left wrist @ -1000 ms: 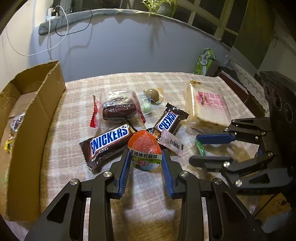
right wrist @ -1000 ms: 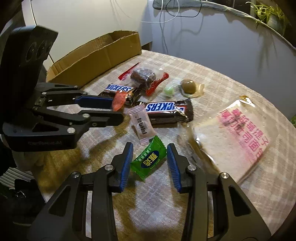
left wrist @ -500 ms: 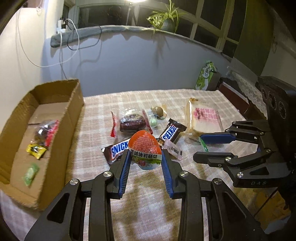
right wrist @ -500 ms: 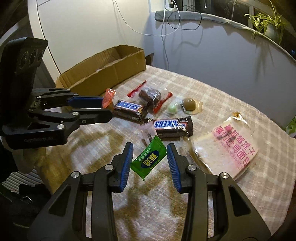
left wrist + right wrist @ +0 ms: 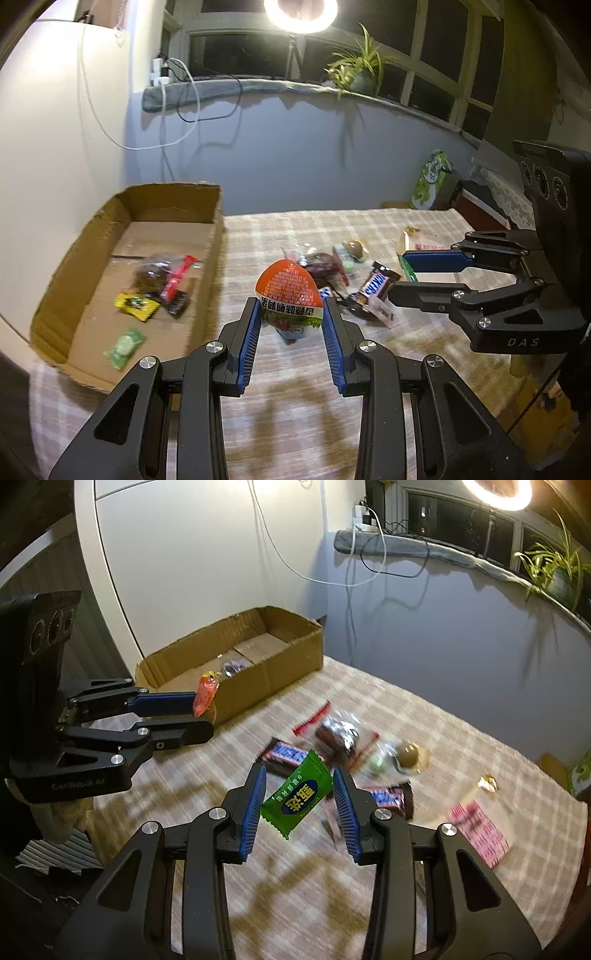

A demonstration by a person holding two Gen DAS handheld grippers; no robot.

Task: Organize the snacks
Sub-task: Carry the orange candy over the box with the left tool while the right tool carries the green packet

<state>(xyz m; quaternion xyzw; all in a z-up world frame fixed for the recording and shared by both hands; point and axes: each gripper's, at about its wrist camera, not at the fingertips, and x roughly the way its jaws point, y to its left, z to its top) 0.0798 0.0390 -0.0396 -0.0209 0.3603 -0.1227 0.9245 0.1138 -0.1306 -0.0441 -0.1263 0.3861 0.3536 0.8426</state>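
My left gripper [image 5: 290, 317] is shut on an orange egg-shaped snack pack [image 5: 289, 295] and holds it above the checked table, just right of the open cardboard box [image 5: 74, 258]. My right gripper [image 5: 299, 801] is shut on a green candy packet [image 5: 297, 794], also raised over the table. The left gripper [image 5: 199, 716] with the orange pack [image 5: 205, 694] shows in the right wrist view near the box [image 5: 273, 672]. The right gripper [image 5: 402, 277] shows in the left wrist view. Two Snickers bars [image 5: 288, 755] [image 5: 388, 797] lie on the table.
The box holds several wrapped snacks [image 5: 162, 280]. On the table lie a dark date pack [image 5: 338, 734], a brown round sweet [image 5: 408, 755], a small white packet [image 5: 382, 314] and a pink-printed bread pack [image 5: 480, 830]. A grey wall runs behind the table.
Both grippers have risen off the table with their snacks and moved left toward the box. The box interior has come into fuller view.
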